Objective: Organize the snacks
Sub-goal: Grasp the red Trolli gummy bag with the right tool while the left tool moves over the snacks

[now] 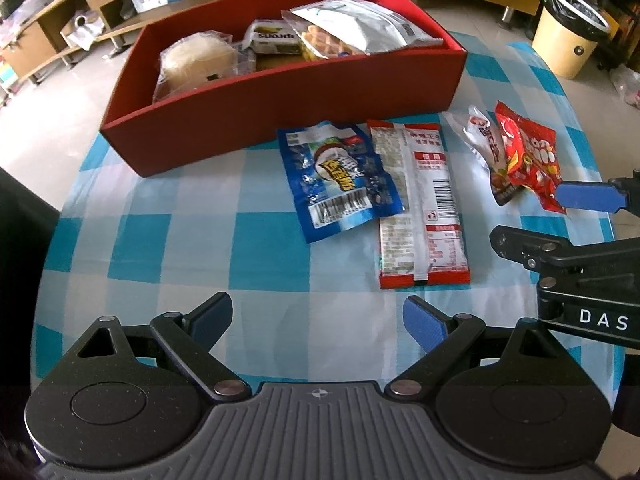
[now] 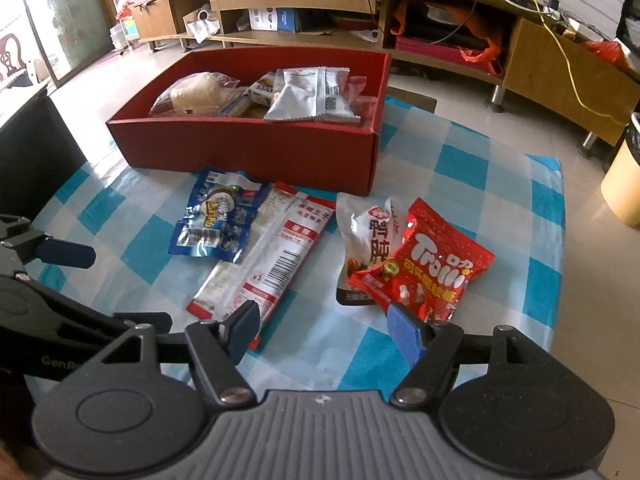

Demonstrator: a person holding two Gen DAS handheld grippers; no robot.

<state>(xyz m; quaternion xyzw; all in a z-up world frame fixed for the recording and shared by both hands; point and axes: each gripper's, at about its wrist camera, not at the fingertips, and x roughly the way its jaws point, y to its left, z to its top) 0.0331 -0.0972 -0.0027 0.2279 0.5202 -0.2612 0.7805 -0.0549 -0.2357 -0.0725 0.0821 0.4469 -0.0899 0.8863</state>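
Note:
A red box point(image 1: 280, 112) holding several wrapped snacks stands at the far side of the blue-and-white checked tablecloth point(image 1: 180, 240). In front of it lie a blue packet point(image 1: 336, 176), a long red-and-white packet point(image 1: 420, 208), a white packet point(image 2: 372, 236) and a red Trolli packet point(image 2: 428, 268) that overlaps the white one. My left gripper point(image 1: 318, 322) is open above bare cloth, short of the long packet. My right gripper point(image 2: 325, 330) is open with nothing between its fingers. Its right pad is at the Trolli packet's near edge and its left pad is over the long packet's end.
A cream waste bin point(image 1: 568, 36) stands on the floor beyond the table's far right corner. Low wooden shelving point(image 2: 400, 8) full of clutter runs along the back wall. A dark object point(image 2: 36, 152) sits beside the table at the left.

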